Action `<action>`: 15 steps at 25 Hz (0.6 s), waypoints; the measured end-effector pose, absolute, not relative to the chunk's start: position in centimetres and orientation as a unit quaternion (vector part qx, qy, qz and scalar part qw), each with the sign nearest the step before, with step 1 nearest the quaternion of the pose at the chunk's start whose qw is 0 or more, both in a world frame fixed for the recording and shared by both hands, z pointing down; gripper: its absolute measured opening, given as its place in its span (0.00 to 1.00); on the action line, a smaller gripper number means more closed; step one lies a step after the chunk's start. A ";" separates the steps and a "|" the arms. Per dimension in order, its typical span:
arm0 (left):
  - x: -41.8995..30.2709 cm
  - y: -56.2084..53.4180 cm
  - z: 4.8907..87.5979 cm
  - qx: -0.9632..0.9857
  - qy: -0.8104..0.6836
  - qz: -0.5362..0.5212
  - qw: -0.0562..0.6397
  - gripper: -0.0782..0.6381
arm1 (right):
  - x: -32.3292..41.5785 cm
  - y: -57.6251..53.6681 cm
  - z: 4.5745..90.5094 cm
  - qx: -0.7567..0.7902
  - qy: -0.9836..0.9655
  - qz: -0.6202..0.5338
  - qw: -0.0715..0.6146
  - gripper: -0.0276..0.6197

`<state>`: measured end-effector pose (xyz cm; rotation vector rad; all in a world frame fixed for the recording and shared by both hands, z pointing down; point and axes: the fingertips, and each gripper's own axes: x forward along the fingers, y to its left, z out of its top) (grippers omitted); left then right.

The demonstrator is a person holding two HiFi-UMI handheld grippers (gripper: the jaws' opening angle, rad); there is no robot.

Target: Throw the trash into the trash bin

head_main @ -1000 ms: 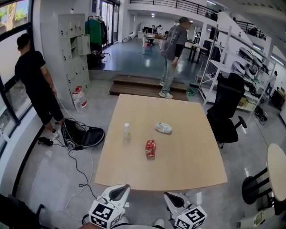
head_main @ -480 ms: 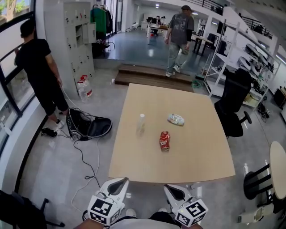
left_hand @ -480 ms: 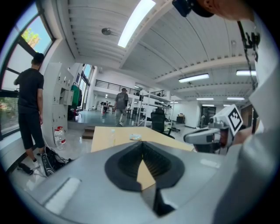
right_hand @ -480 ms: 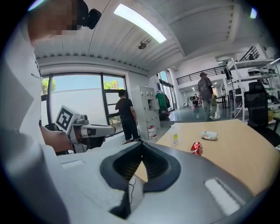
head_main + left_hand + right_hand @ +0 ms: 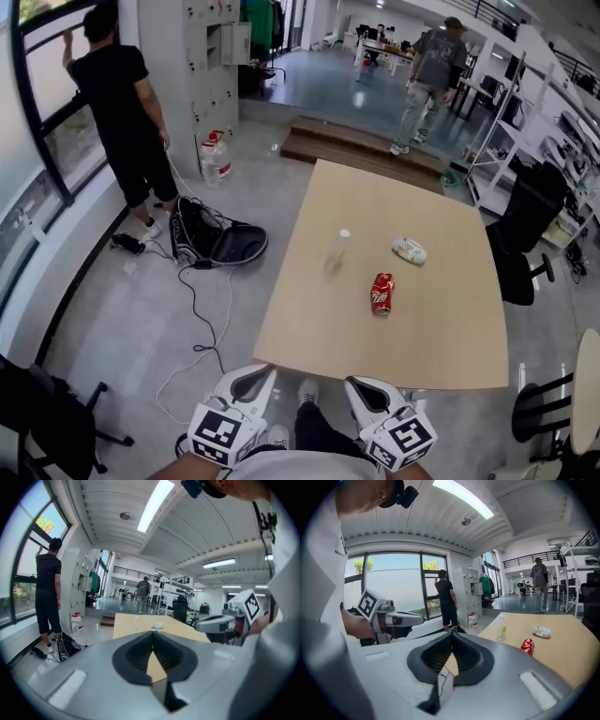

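Table (image 5: 422, 342) now further right; bottle (image 5: 339, 247) upright

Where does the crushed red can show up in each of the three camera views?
Head view: the red can lies on the table, right of centre, nearer than the white packet.
Left gripper view: the can is not visible; the white packet shows near centre.
Right gripper view: the can lies right of centre, on the table.
Shared landmark: the white packet, just beyond the can.
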<state>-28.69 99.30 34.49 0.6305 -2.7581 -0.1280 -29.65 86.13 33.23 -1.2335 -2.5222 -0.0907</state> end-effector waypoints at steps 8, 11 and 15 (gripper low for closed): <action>-30.9 100.8 34.1 0.186 -0.970 -0.033 0.152 0.12 | -34.1 87.2 33.2 -0.445 -0.881 -0.032 0.157 0.05; -32.7 100.3 34.1 0.187 -0.970 -0.029 0.153 0.12 | -35.8 87.4 32.4 -0.448 -0.881 -0.040 0.146 0.05; -35.2 99.4 34.8 0.197 -0.966 -0.023 0.164 0.12 | -38.6 87.5 32.9 -0.443 -0.883 -0.040 0.150 0.05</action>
